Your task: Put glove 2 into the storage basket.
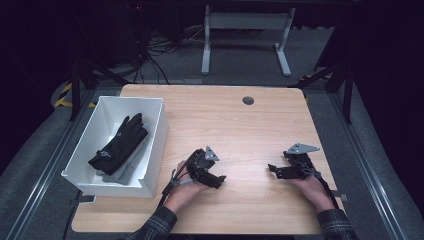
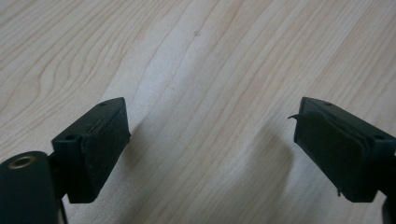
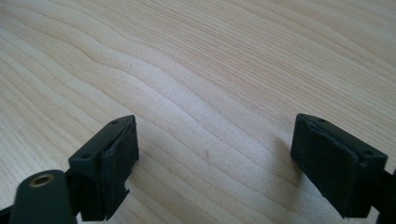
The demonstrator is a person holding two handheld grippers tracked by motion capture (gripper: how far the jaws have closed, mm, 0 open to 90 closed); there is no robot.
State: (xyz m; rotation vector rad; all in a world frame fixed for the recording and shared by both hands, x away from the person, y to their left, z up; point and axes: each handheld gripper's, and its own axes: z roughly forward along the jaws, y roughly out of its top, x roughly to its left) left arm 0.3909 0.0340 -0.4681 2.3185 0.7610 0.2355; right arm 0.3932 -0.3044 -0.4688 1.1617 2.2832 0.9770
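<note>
Black fabric glove (image 1: 120, 142) lies inside the white bin (image 1: 159, 131), draped over a grey glove (image 1: 127, 167) whose edge shows beneath it; both sit well to the outer side of the left claw (image 1: 220, 181), beyond the person's left hand (image 1: 187, 186). The bin stands on the pale wooden counter (image 1: 240, 130), near that hand but apart from it, one corner close to the counter's near edge. Left claw: jaws spread wide, nothing between them, bare wood grain ahead in the left gripper view (image 2: 210, 135); it is low over the counter, tips pointing toward the right claw (image 1: 272, 170). Right claw: jaws likewise wide apart and empty, with only wood beyond them in the right gripper view (image 3: 215, 149); it is held by the right hand (image 1: 315, 190) low over the counter and points back toward the left claw. The two claws face each other with open counter between them, well apart. A dark round grommet (image 1: 248, 100) sits in the counter, far ahead of both claws. Plaid sleeves show at the near edge.
</note>
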